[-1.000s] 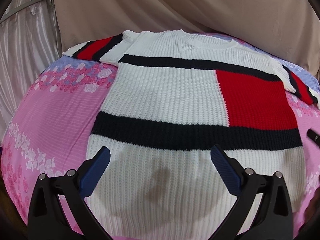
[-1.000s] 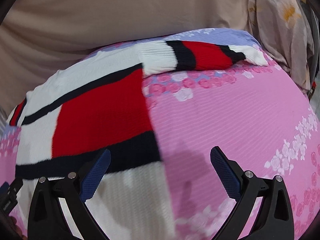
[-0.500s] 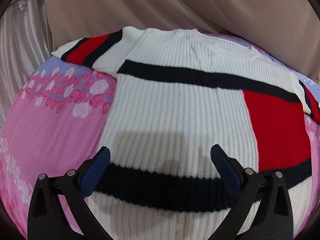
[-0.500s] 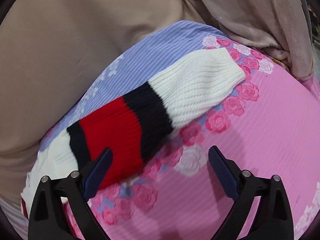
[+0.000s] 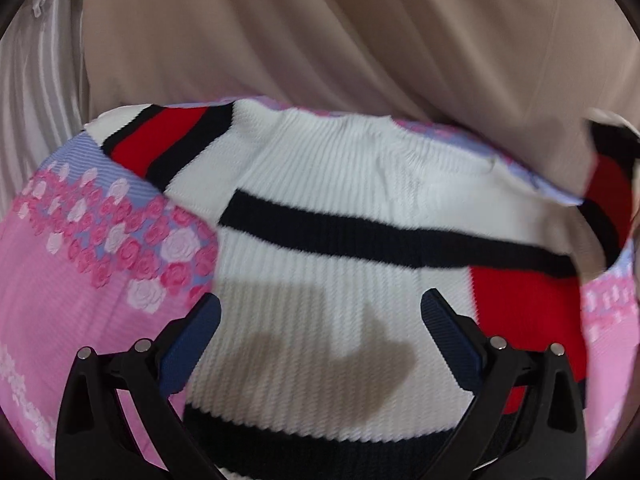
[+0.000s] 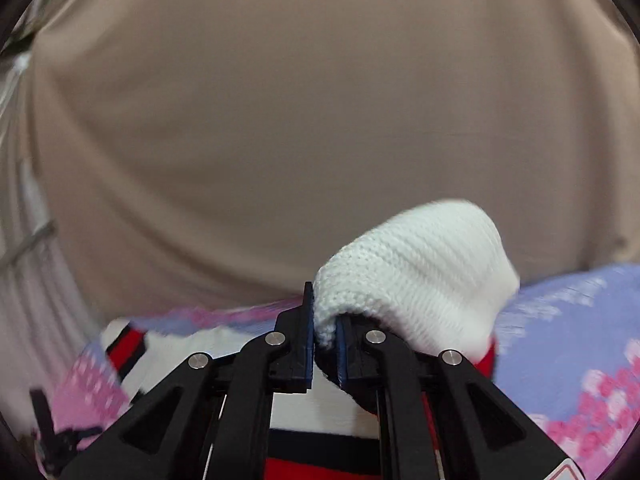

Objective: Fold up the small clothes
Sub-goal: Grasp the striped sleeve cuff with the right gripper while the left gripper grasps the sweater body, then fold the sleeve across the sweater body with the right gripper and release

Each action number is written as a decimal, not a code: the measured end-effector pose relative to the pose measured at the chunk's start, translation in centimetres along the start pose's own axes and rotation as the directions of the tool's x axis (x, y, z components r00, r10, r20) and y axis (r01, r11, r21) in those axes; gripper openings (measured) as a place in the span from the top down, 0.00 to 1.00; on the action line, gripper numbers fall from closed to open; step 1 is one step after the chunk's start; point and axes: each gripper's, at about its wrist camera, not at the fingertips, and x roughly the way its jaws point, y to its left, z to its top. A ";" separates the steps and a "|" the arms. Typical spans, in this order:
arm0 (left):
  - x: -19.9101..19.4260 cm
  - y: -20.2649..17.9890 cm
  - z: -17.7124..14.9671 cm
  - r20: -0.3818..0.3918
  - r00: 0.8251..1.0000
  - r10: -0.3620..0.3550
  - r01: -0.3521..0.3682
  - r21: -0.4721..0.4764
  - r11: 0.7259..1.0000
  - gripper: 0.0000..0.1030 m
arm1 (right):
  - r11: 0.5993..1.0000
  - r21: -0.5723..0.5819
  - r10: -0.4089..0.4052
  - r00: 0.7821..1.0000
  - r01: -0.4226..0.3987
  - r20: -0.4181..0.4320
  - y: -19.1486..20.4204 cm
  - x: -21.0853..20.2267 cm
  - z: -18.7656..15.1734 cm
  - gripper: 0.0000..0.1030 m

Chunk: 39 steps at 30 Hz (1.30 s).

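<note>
A white knit sweater with black stripes and a red block lies flat on the pink floral bedsheet. Its left sleeve stretches to the upper left. My left gripper is open and empty, hovering over the sweater's body. My right gripper is shut on the white cuff of the right sleeve and holds it lifted above the sweater. In the left wrist view that raised sleeve shows at the far right edge.
A beige curtain hangs right behind the bed. A silvery curtain hangs at the left. The bedsheet's lilac band lies under the right sleeve. The left gripper shows small at the lower left of the right wrist view.
My right gripper closed on the right sleeve's cuff and lifted it off the sheet. My left gripper moved forward over the sweater toward the collar, still open.
</note>
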 end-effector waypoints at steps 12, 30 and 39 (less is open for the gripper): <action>8.3 3.0 3.1 -0.151 0.969 -0.193 0.157 -0.222 0.962 0.05 | 0.988 0.000 -0.149 0.962 0.153 -0.230 0.9 3.7 -10.9 0.45; 11.0 -0.4 8.4 0.020 0.969 -0.247 0.245 -0.230 0.942 0.92 | 0.926 0.249 -0.249 0.955 0.283 -0.159 -10.7 1.6 -8.3 0.90; 14.9 -3.5 5.5 -0.050 0.981 -0.187 0.176 -0.171 0.969 0.90 | 0.895 0.283 -0.278 0.927 0.345 -0.251 -13.6 0.4 -11.0 0.79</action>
